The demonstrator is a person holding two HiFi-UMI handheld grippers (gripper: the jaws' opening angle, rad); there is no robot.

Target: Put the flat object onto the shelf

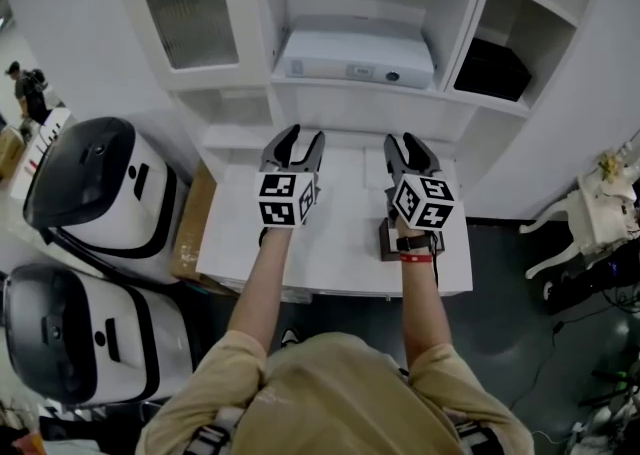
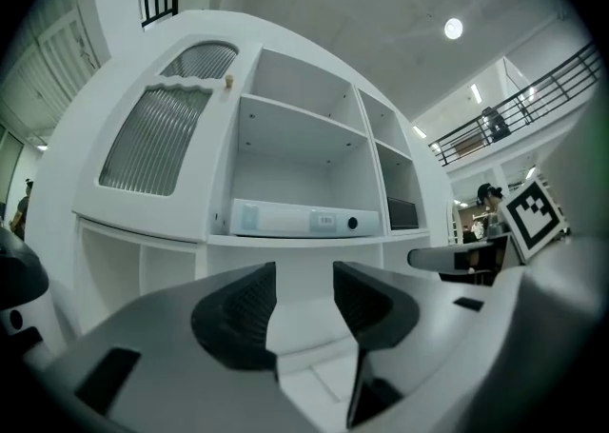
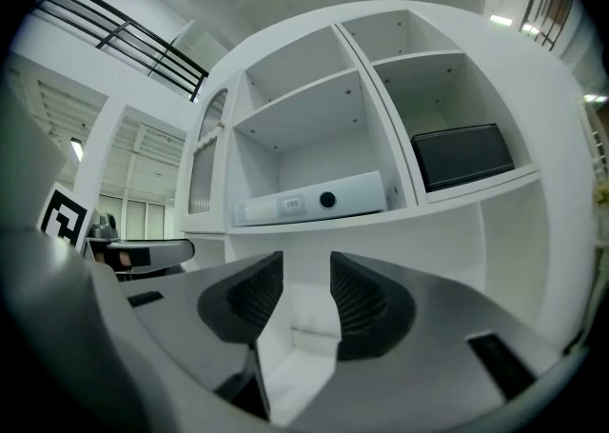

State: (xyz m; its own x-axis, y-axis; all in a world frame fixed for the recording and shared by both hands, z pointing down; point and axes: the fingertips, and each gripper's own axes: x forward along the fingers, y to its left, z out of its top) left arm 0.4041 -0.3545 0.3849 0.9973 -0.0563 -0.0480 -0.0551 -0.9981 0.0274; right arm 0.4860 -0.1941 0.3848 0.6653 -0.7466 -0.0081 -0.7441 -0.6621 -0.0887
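Note:
The flat object point(image 1: 360, 58) is a white slab-shaped box with a dark round spot on its front. It lies on the middle shelf point(image 1: 370, 89) of the white cabinet, and shows as the flat object point(image 2: 304, 220) in the left gripper view and the flat object point(image 3: 314, 201) in the right gripper view. My left gripper point(image 1: 300, 133) point(image 2: 304, 279) and right gripper point(image 1: 412, 141) point(image 3: 306, 274) hover side by side over the white counter point(image 1: 335, 243), below and in front of that shelf. Both point level at the cabinet. Each stands open with a narrow gap and nothing between its pads.
A black box point(image 1: 492, 68) fills the compartment to the right. A ribbed glass door point(image 1: 190, 13) closes the upper left compartment. Two white-and-black machines point(image 1: 95, 183) stand on the floor at the left beside a cardboard box point(image 1: 190, 223). A small dark object point(image 1: 388, 240) sits under my right wrist.

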